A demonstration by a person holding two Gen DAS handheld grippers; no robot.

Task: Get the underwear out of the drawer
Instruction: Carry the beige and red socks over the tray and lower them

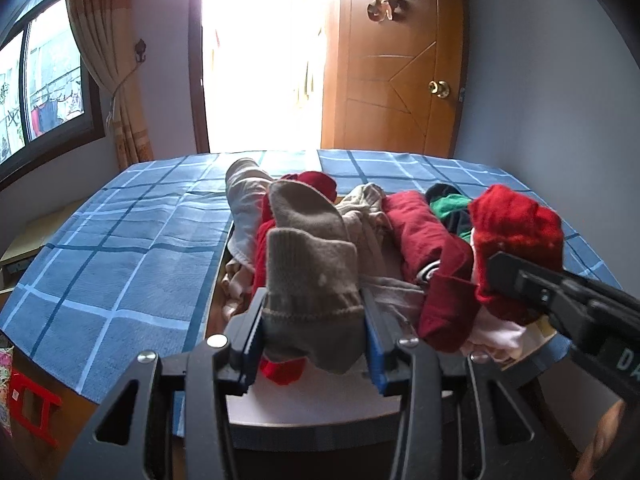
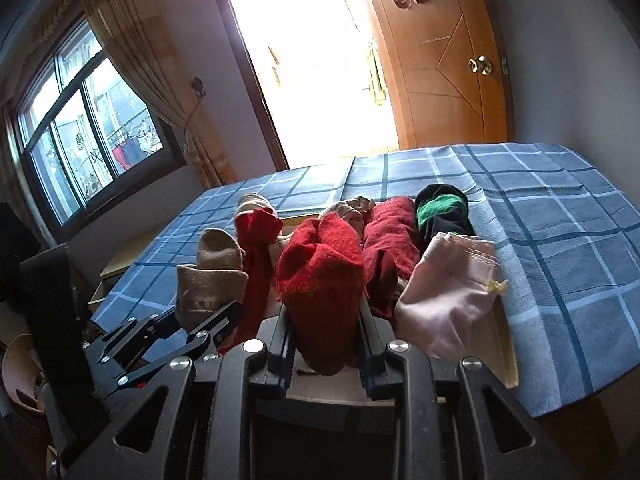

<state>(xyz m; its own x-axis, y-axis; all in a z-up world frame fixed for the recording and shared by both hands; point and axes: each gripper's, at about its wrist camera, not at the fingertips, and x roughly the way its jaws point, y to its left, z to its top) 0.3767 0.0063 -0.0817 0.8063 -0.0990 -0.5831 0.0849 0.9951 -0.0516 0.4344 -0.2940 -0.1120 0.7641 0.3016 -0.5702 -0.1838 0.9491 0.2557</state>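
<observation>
A wooden drawer heaped with clothes rests on a blue checked cloth. My left gripper is shut on a tan knitted sock, held up over the drawer's near left part. My right gripper is shut on a bright red knitted sock over the drawer's middle. Just right of it, pale pink underwear lies against the drawer's right wall. In the left wrist view the right gripper comes in from the right with the red sock, and a strip of the pink underwear shows below it.
A dark red garment, a black and green one and beige pieces fill the rest of the drawer. Behind the checked surface are a bright doorway, a wooden door and a curtained window. A red stool stands low on the left.
</observation>
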